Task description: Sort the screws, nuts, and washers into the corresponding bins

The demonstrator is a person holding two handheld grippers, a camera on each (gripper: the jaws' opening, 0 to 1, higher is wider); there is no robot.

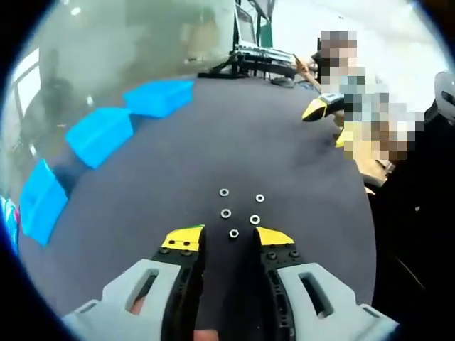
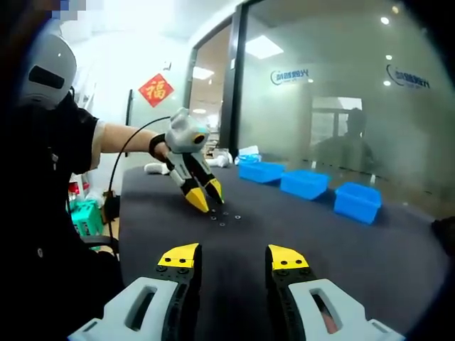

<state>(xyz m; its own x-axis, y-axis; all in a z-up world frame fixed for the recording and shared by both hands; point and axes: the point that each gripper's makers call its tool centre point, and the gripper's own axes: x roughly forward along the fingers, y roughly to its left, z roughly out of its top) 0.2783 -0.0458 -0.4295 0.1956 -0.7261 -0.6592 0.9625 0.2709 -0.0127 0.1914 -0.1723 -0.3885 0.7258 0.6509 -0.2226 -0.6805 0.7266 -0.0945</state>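
Several small silver washers and nuts point(image 1: 226, 213) lie loose on the dark round table point(image 1: 284, 156). My left gripper point(image 1: 229, 238) is open just over them, and one ring point(image 1: 234, 233) sits between its yellow tips. Three blue bins point(image 1: 99, 133) line the table's left edge. In the right gripper view the left gripper point(image 2: 207, 195) points down at the small parts point(image 2: 224, 217), with the blue bins point(image 2: 304, 183) further right. My right gripper point(image 2: 233, 257) is open and holds nothing, well short of the parts. Its yellow tips point(image 1: 316, 108) show at the table's far right.
A laptop and cables point(image 1: 259, 53) stand at the table's far end. A glass wall point(image 2: 341, 92) runs behind the bins. The person's arm point(image 2: 121, 138) and dark-clothed body point(image 2: 50, 185) fill the left. A green crate point(image 2: 85, 213) sits on the floor beyond the table edge.
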